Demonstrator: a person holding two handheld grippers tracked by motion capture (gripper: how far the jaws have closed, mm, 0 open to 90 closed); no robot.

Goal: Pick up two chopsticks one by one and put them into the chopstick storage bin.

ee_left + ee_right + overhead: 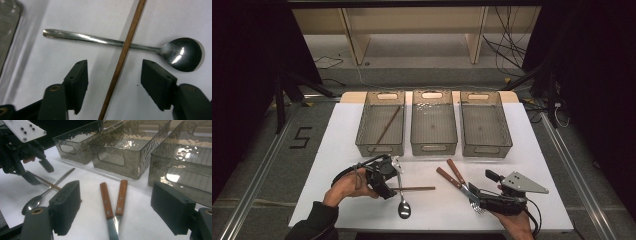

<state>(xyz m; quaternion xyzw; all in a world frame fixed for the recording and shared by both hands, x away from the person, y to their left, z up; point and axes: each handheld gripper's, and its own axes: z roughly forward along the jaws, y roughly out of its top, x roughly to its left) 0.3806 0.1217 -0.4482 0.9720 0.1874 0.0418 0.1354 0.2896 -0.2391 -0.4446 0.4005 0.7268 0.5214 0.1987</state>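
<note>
While the left gripper [388,186] hovers low: jaws wide, straddling the chopstick [121,60].
Chopstick axis: left-right, across the spoon [402,197], near-left table area.
Nearer hand: left.
Right gripper [482,199]: jaws wide, empty, over two wood-handled knives [113,206].

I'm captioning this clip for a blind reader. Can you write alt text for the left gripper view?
The left tool is open, its two black jaws either side of a thin wooden chopstick on a white table. The chopstick lies across the handle of a steel spoon, whose bowl is at the right. A corner of a smoky clear bin shows at upper left.
</note>
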